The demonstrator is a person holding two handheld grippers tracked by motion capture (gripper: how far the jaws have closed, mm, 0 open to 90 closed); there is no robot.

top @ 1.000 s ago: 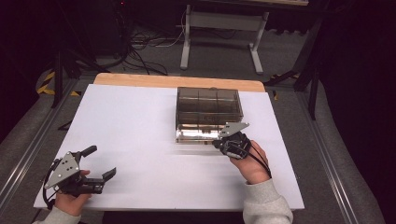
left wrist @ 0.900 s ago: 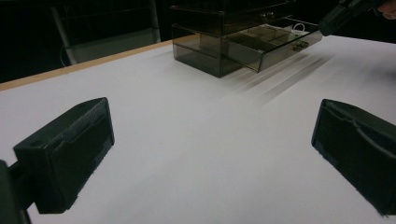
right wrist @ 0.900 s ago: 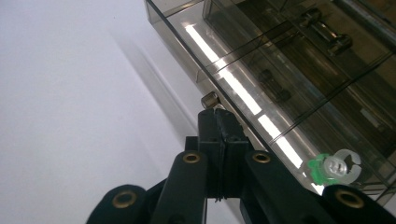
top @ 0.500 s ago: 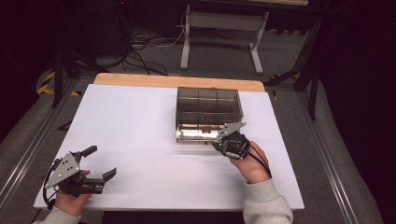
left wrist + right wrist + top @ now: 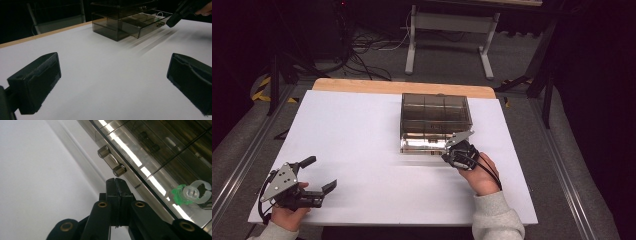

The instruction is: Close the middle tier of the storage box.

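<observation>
Two black jaws of our right gripper (image 5: 116,181) stand pressed flat together in the lower middle of the right gripper view, with nothing between them. Their tip sits just below the drawer handle (image 5: 111,161), a short clear bar between two round posts, at the centre of that frame; we cannot tell whether the tip touches it. The handle belongs to the front of a smoked clear drawer (image 5: 150,180) that runs diagonally from top centre to lower right. Inside it, at the right edge, lies a small part with a green star-shaped piece and a clear ring (image 5: 192,194).

In the high view, our right gripper (image 5: 451,150) sits right of centre, against the front of the drawer organizer (image 5: 435,114), whose bottom drawer is pulled out toward us. The organizer stands on the white table (image 5: 352,130), near its far edge.

Our left gripper (image 5: 318,175) rests at the lower left of the high view, well apart from the organizer, its jaws spread wide with only bare tabletop between them, as the left gripper view confirms.
</observation>
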